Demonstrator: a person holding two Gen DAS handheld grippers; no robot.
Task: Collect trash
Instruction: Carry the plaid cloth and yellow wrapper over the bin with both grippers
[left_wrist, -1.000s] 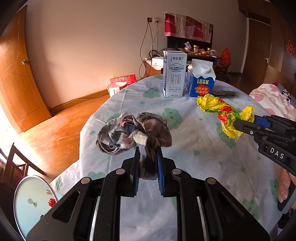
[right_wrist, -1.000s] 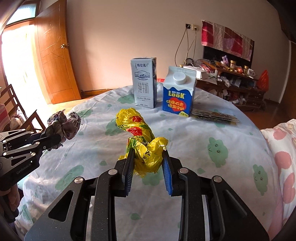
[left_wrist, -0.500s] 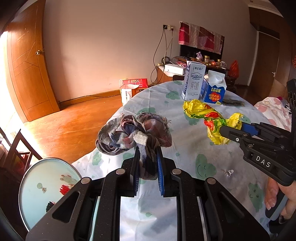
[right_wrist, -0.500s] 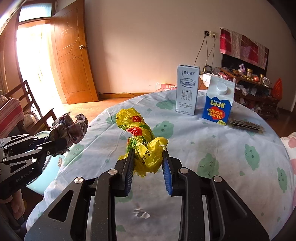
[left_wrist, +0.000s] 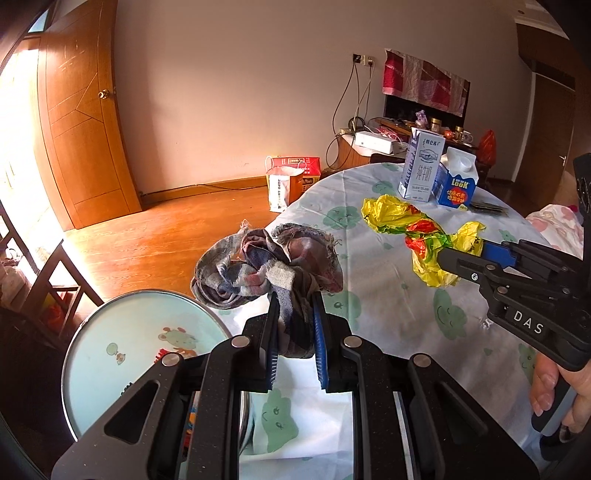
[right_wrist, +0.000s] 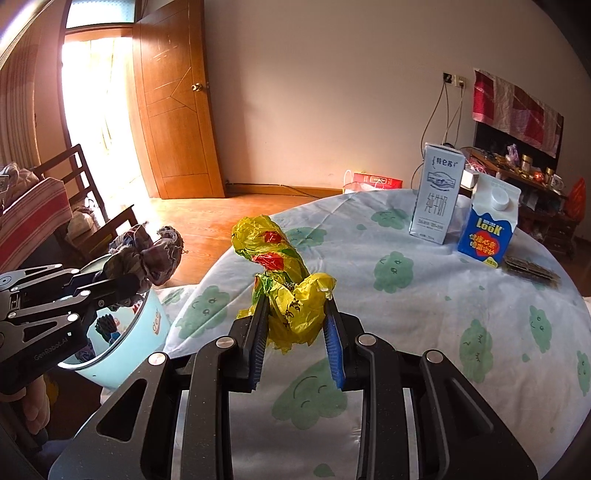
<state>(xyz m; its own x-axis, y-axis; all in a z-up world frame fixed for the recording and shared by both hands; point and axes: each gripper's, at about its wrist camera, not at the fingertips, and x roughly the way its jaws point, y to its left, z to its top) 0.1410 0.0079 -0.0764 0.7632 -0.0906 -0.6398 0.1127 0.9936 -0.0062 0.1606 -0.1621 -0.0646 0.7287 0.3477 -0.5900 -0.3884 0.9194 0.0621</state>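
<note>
My left claw (left_wrist: 294, 325) pinches a frayed plaid rag (left_wrist: 266, 269), which I hold up off the tabletop (left_wrist: 388, 295) edge, above the pale blue bin (left_wrist: 140, 343) standing beside it. My right claw (right_wrist: 295, 328) clamps a crumpled yellow wrapper (right_wrist: 284, 280) lifted over the tabletop. At the tabletop's far side stand a tall milk carton (right_wrist: 437, 199) and a blue Look carton (right_wrist: 487, 225).

Left of the left claw (left_wrist: 294, 314), bin (left_wrist: 110, 354) interior hidden; behind cartons (right_wrist: 487, 221), flat packets (right_wrist: 532, 267) too small to identify.
</note>
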